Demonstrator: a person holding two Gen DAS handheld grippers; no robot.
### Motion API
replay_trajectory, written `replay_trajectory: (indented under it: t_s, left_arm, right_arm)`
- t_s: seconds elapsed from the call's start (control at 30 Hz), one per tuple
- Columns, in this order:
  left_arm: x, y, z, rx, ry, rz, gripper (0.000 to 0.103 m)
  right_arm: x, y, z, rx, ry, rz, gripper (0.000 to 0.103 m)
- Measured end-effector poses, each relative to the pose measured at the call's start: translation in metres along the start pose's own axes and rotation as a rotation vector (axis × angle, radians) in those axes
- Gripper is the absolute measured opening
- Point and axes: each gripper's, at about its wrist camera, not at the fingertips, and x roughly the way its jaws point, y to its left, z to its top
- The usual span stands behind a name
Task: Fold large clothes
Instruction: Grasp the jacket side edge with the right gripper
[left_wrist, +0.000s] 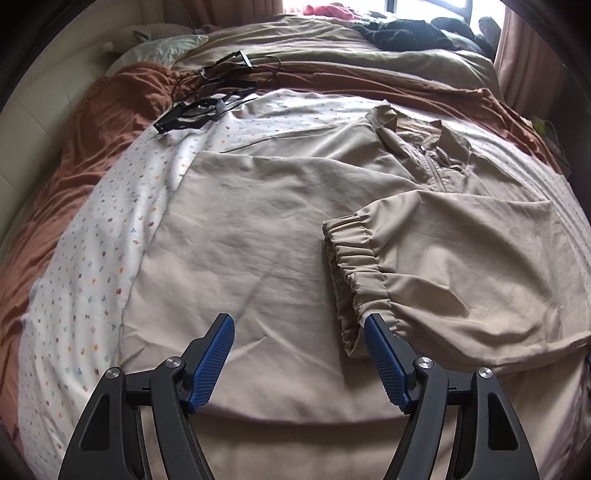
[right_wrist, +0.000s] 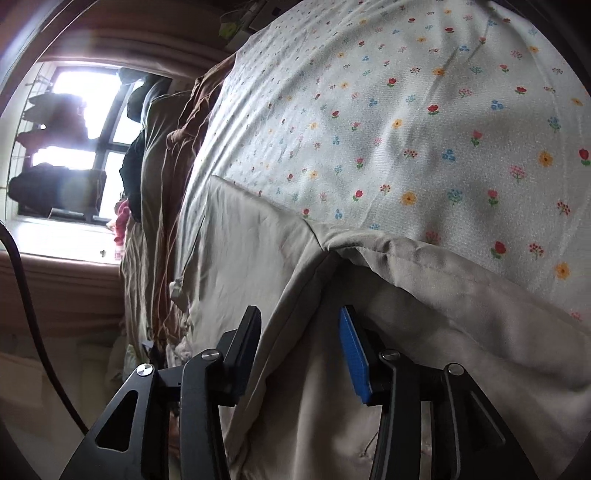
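A beige zip-up jacket (left_wrist: 258, 229) lies spread on the floral sheet (left_wrist: 92, 277), its collar and zip (left_wrist: 432, 162) toward the far right. One sleeve is folded across the body, and its elastic cuff (left_wrist: 351, 258) rests near the middle. My left gripper (left_wrist: 299, 325) hovers open over the jacket's lower part with nothing between its fingers. In the right wrist view, a folded edge of the jacket (right_wrist: 258, 240) runs between the fingers of my right gripper (right_wrist: 299, 321). Its jaws stand apart and the pads do not press the cloth.
Black cables and frames (left_wrist: 214, 88) lie at the sheet's far left corner. A rumpled brown blanket (left_wrist: 110, 110) borders the sheet, with a pillow (left_wrist: 162, 51) and dark clothes (left_wrist: 406, 33) beyond. A window (right_wrist: 74, 147) and a black cable (right_wrist: 22, 277) are at the left.
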Motion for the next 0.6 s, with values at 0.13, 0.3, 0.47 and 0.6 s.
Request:
replay_trajectory:
  t_s: [0.13,0.3,0.47,0.6]
  left_arm:
    - [-0.036,0.015,-0.013,-0.024,-0.053,-0.053,0.074]
    - [-0.082,0.032,-0.031,-0.02,-0.119,-0.092,0.077]
    - [-0.124,0.052,-0.057,-0.028,-0.167,-0.113,0.088]
    - [-0.15,0.071,-0.078,-0.044,-0.182,-0.142,0.088]
  right_arm:
    - [-0.013,0.001,-0.007,-0.036,0.025,-0.001,0.048]
    - [-0.036,0.003,-0.022,-0.098,0.027,-0.008,0.062]
    - [-0.073,0.007,-0.044,-0.175,0.006,0.024,0.08]
    - [-0.105,0.009,-0.062,-0.216,0.015,0.103,0.094]
